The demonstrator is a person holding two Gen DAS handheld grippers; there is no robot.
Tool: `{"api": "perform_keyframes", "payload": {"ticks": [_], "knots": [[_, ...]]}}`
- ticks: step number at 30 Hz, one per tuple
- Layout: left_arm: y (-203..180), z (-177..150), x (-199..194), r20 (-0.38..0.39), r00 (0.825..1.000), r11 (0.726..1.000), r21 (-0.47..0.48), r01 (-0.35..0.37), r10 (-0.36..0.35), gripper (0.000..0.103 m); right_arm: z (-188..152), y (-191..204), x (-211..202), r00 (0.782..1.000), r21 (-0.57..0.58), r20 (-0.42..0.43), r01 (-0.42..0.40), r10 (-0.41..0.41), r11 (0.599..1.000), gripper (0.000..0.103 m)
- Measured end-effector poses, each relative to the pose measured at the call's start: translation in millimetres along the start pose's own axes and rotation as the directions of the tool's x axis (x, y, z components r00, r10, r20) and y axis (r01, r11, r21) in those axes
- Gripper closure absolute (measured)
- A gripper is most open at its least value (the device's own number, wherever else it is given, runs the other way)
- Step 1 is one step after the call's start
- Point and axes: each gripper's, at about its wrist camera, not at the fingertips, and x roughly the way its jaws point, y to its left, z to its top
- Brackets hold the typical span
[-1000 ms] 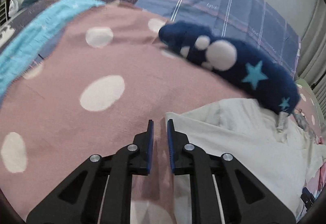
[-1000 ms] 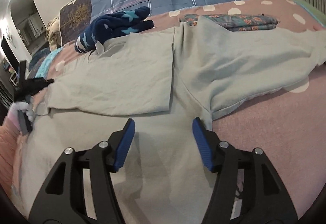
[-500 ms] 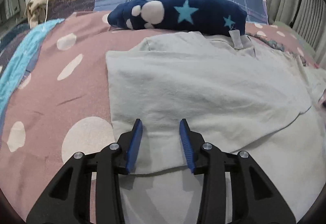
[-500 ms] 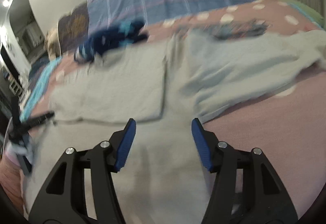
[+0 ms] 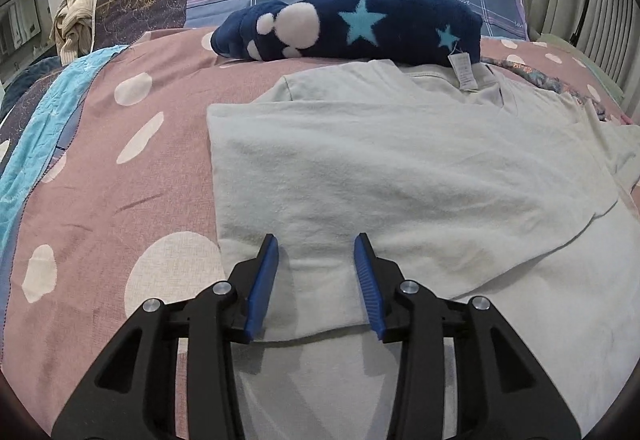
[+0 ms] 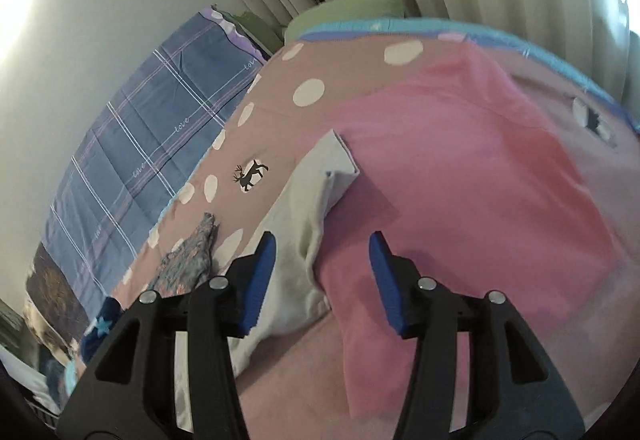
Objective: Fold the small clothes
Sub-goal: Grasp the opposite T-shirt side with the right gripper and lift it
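Directly ahead of the spread, empty left gripper (image 5: pixel 316 256), the pale garment's (image 5: pixel 400 168) folded flap stretches toward frame right, while the right gripper (image 6: pixel 322 254), also spread, faces a pink cloth (image 6: pixel 460 168).

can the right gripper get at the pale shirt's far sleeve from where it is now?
Probably yes. The right gripper is open and the pale shirt's sleeve lies just ahead of its left finger with nothing on top. The pink garment lies alongside to the right, so a careless close might catch it too.

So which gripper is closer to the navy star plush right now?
Left. The left gripper sits over the pale shirt facing the navy star plush; the right gripper points toward the pink garment.
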Motion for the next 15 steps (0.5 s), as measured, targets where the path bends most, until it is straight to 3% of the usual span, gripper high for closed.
{"api": "perform_keyframes", "payload": {"ticks": [2, 3, 5, 8, 10, 13, 15], "knots": [[1, 0, 0, 0.002, 1.0, 1.0, -0.005, 0.004, -0.004, 0.061, 3, -3, 10, 1.0, 0.035, -0.007, -0.02, 0.02, 0.999, 0.056], [1, 0, 0, 0.003, 1.0, 1.0, -0.006, 0.005, -0.005, 0.061, 5, -2, 14, 1.0, 0.045, -0.003, -0.021, 0.021, 0.999, 0.062], [2, 0, 0, 0.003, 1.0, 1.0, -0.005, 0.003, -0.003, 0.061, 13, 0, 22, 0.999, 0.052, -0.025, -0.023, 0.025, 0.998, 0.1], [2, 0, 0, 0.005, 1.0, 1.0, -0.005, 0.003, -0.003, 0.061, 15, 25, 16, 0.999, 0.033, -0.001, -0.038, 0.038, 0.999, 0.1], [2, 0, 0, 0.004, 1.0, 1.0, -0.009, 0.007, -0.007, 0.061, 4, 64, 5, 0.99, -0.044, -0.001, -0.139, 0.139, 0.989, 0.1], [3, 0, 0, 0.005, 1.0, 1.0, -0.017, 0.016, -0.016, 0.061, -41, 151, -16, 0.946, -0.235, -0.059, -0.323, 0.319, 0.917, 0.1], [3, 0, 0, 0.006, 1.0, 1.0, -0.018, 0.016, -0.016, 0.061, -92, 213, -31, 0.879, -0.338, -0.158, -0.476, 0.45, 0.812, 0.1]]}}
